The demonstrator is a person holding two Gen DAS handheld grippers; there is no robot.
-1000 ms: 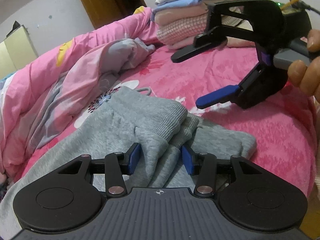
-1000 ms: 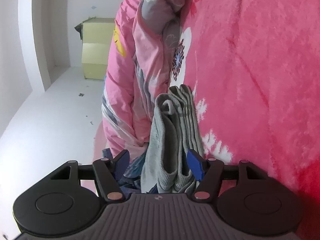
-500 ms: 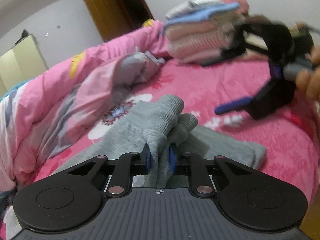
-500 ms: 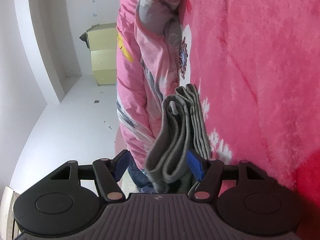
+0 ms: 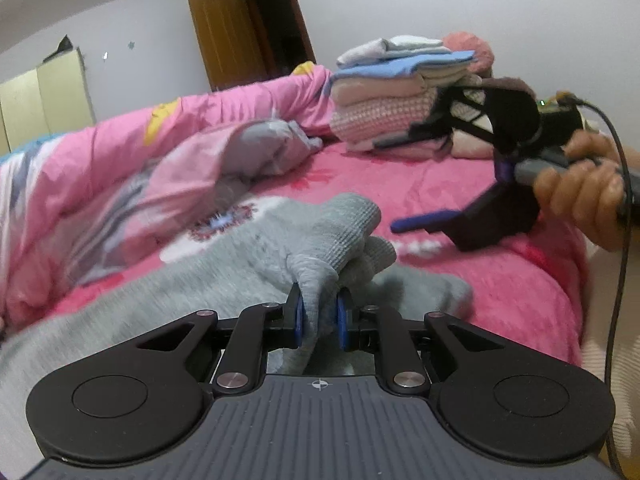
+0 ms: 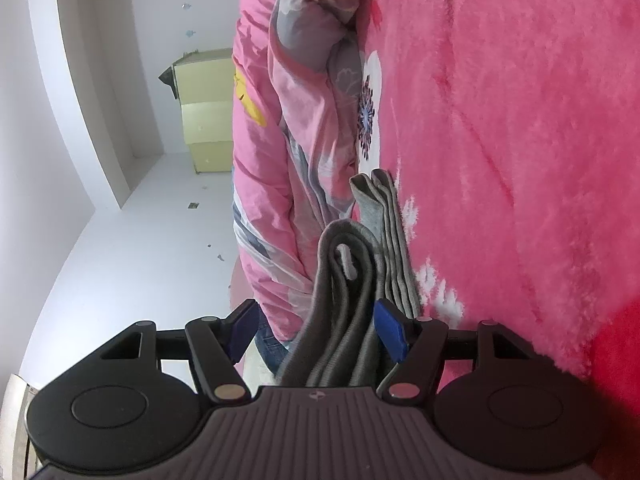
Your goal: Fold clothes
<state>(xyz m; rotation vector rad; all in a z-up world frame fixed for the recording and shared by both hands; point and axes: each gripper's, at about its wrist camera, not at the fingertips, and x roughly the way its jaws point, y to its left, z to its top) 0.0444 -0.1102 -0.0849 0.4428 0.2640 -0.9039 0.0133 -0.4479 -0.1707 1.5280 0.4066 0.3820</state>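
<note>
The left gripper (image 5: 319, 321) is clenched on a bunched fold of the grey knit garment (image 5: 224, 280); both blue pads (image 5: 299, 320) are pressed into the cloth. The rest of the garment is spread over the pink bed cover (image 5: 460, 200), near the bed's front edge.

The right gripper (image 5: 404, 184) is seen from the left wrist view, held in a hand (image 5: 580, 196) above the right side of the bed. It is blurred there. In the right wrist view, the right gripper (image 6: 320, 330) is seen with its jaws wide apart. Folded grey layers of the garment (image 6: 348, 292) hang between them. The right pad (image 6: 390, 330) seems to touch the cloth, but the left pad is kept clear of it, so nothing is squeezed.

A crumpled pink quilt (image 5: 120, 168) is heaped along the left side of the bed. A stack of folded clothes (image 5: 400, 96) is set at the far edge. A brown door (image 5: 248, 32) and a pale yellow cabinet (image 5: 44, 104) are seen by the wall.

No writing or brand name can be read; only a small round cross mark (image 5: 319, 384) is shown on the gripper body.
</note>
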